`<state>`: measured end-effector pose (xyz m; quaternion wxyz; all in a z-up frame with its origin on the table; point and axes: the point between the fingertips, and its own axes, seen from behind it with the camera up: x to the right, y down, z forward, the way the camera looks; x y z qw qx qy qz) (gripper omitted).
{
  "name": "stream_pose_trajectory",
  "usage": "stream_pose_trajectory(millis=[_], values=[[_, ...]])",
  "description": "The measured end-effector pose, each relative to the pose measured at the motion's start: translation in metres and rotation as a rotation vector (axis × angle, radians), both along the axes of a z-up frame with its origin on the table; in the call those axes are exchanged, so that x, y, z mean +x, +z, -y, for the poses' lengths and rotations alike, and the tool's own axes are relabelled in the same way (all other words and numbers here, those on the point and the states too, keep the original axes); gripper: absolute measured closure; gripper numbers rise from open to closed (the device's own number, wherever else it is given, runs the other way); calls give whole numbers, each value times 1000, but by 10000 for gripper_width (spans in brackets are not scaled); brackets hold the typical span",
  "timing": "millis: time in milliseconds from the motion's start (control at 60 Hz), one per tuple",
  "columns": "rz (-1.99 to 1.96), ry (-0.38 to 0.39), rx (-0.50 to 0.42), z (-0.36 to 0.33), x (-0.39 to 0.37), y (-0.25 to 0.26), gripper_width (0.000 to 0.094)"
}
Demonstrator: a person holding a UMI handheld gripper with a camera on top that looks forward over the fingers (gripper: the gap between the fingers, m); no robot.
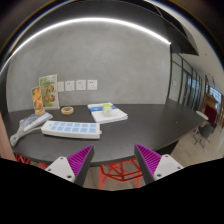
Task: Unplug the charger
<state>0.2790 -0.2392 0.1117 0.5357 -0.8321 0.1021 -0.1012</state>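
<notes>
My gripper [112, 152] is open and empty, its two purple pads spread wide above the near edge of a dark table [150, 125]. A row of white wall sockets [78, 86] sits on the far wall beyond the table, left of centre. I cannot make out a charger or cable in them from here. The sockets are far beyond the fingers.
On the table lie a white desk phone [30, 124], a white and blue keyboard-like tray [71, 128], a stack of white papers [108, 114] and a small round dish [67, 109]. A poster [45, 93] leans on the wall. A red stool frame [118, 172] shows between the fingers.
</notes>
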Motion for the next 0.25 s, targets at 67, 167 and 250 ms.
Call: stream_pose_trajectory(millis=[67, 167, 250], values=[[15, 12, -11, 15, 29, -5, 105], [23, -23, -47, 39, 83, -21, 100], [5, -38, -42, 48, 112, -30, 111]])
